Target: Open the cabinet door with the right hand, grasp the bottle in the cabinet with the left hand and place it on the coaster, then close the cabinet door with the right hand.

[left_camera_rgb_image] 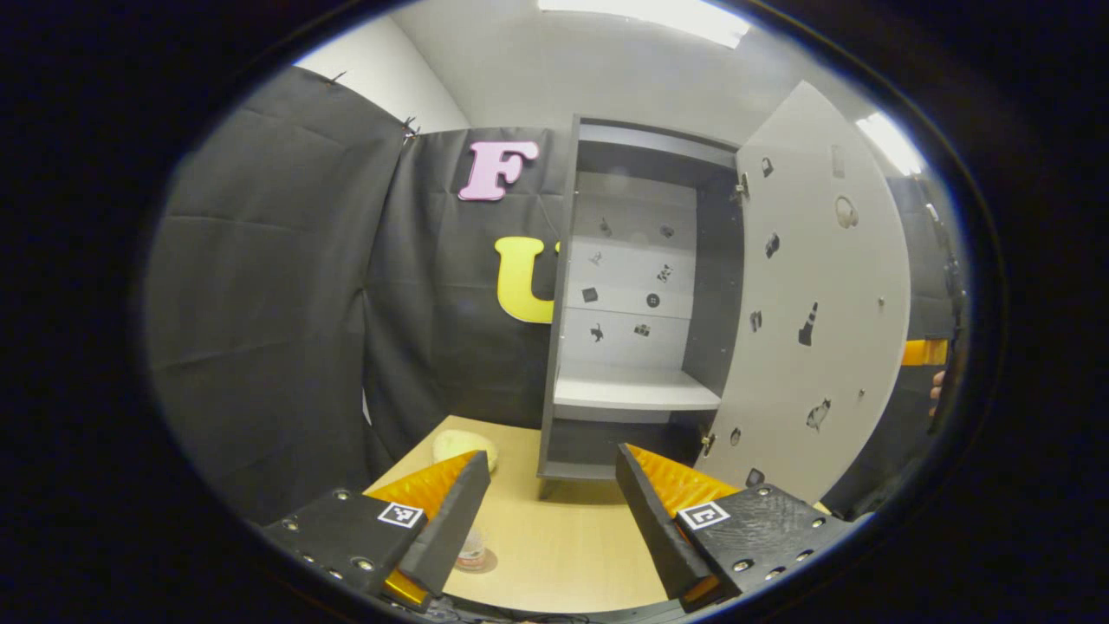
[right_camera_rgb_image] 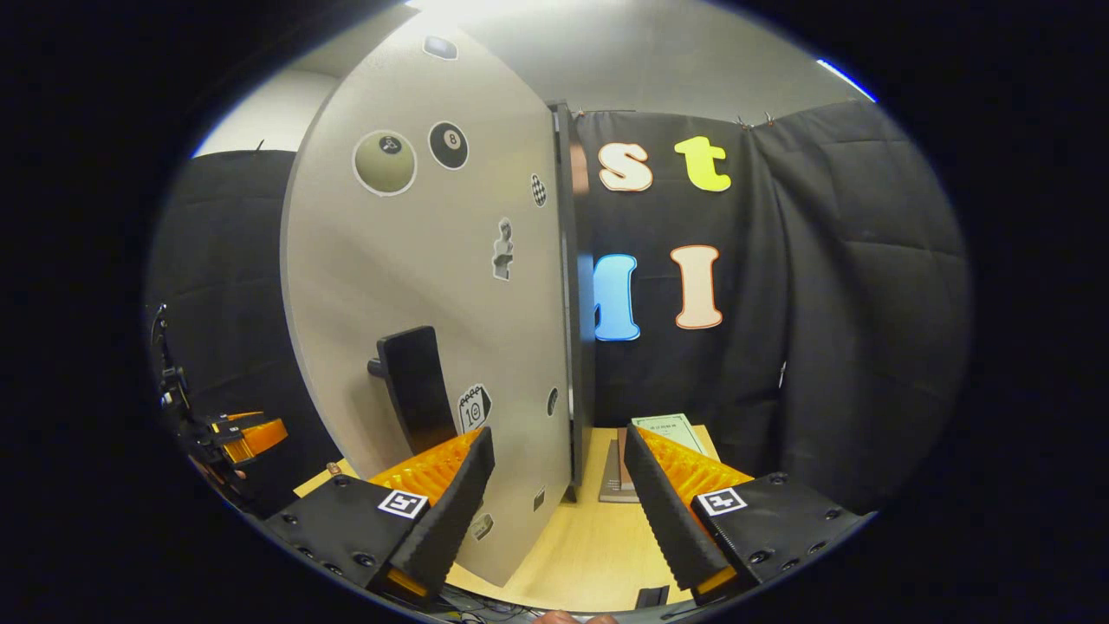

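The grey cabinet (left_camera_rgb_image: 637,260) stands open, its shelf (left_camera_rgb_image: 637,390) bare. Its door (left_camera_rgb_image: 814,303) is swung out to the right. Low on the table, a small clear bottle (left_camera_rgb_image: 472,548) stands on a brown coaster (left_camera_rgb_image: 482,565), partly hidden behind one finger of my left gripper (left_camera_rgb_image: 550,458), which is open and holds nothing. In the right gripper view the door (right_camera_rgb_image: 416,260) with its black handle (right_camera_rgb_image: 411,386) is close ahead. My right gripper (right_camera_rgb_image: 559,436) is open, with the door's free edge just beyond its fingertips and nothing held.
A pale round lump (left_camera_rgb_image: 465,446) lies on the wooden table (left_camera_rgb_image: 563,537) left of the cabinet. Books (right_camera_rgb_image: 645,451) lie on the table behind the door's edge. The other gripper (right_camera_rgb_image: 238,438) shows far left in the right gripper view.
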A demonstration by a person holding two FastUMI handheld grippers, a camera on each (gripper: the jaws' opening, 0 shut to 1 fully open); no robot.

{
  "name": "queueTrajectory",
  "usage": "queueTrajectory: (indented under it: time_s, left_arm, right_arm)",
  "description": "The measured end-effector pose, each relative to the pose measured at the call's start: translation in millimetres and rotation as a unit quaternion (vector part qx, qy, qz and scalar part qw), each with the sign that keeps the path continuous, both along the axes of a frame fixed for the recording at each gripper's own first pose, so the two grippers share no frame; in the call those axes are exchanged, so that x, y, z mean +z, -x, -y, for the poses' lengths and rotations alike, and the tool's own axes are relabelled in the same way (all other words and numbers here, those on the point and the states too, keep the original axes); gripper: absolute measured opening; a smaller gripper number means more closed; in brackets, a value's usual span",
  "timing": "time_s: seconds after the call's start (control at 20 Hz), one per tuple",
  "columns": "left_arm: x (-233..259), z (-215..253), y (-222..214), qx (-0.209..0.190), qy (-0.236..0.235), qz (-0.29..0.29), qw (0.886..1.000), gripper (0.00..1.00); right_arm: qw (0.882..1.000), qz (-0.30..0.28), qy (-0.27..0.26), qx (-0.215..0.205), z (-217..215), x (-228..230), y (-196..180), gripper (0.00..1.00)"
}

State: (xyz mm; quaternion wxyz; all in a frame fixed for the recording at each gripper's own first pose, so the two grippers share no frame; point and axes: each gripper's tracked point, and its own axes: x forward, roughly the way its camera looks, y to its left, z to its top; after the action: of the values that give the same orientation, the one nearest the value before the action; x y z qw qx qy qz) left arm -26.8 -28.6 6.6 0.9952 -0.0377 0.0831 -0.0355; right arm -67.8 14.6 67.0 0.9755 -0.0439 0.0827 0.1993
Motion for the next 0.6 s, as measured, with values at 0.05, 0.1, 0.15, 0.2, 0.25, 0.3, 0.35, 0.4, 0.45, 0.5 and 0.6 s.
queueTrajectory:
  time_s: [0.05, 0.1, 0.15, 0.2, 0.25, 0.3, 0.35, 0.4, 0.45, 0.5, 0.6]
  left_arm:
    - [-3, -8, -1, -0.002, 0.0, -0.002, 1.0, 0.9]
    - [-5, -16, -3, -0.003, 0.002, -0.004, 1.0, 0.9]
    - [-7, -24, -4, -0.004, 0.004, -0.006, 1.0, 0.9]
    - [-9, -34, -6, -0.004, 0.006, -0.007, 1.0, 0.9]
    - [-11, -42, -10, -0.005, 0.007, -0.008, 1.0, 0.9]
    - [-13, -50, -14, -0.007, 0.01, -0.009, 1.0, 0.9]
    - [-17, -57, -19, -0.009, 0.012, -0.011, 1.0, 0.88]
    - [-17, -65, -23, -0.011, 0.014, -0.01, 1.0, 0.9]
    - [-18, -72, -26, -0.013, 0.014, -0.01, 1.0, 0.9]
    - [-18, -79, -30, -0.015, 0.012, -0.01, 1.0, 0.91]
    - [-15, -89, -39, -0.018, 0.006, -0.007, 1.0, 0.91]
  right_arm:
    - [1.0, 0.001, -0.001, 0.0, -10, -2, 3, 0.97]
    - [1.0, 0.003, -0.002, 0.001, -20, -1, 3, 0.97]
    - [1.0, 0.003, -0.004, 0.001, -30, -3, 3, 0.91]
    - [1.0, 0.002, -0.007, 0.002, -41, -4, 4, 0.91]
    - [1.0, 0.0, -0.011, 0.004, -51, -6, 4, 0.91]
    - [1.0, -0.002, -0.013, 0.006, -62, -8, 4, 0.91]
    - [1.0, -0.002, -0.014, 0.008, -72, -9, 3, 0.91]
    - [1.0, -0.001, -0.013, 0.009, -81, -8, 2, 0.91]
    - [1.0, 0.0, -0.012, 0.01, -92, -9, 0, 0.91]
    - [1.0, 0.0, -0.011, 0.011, -102, -10, -1, 0.91]
    - [1.0, -0.002, -0.012, 0.013, -124, -13, -5, 0.91]
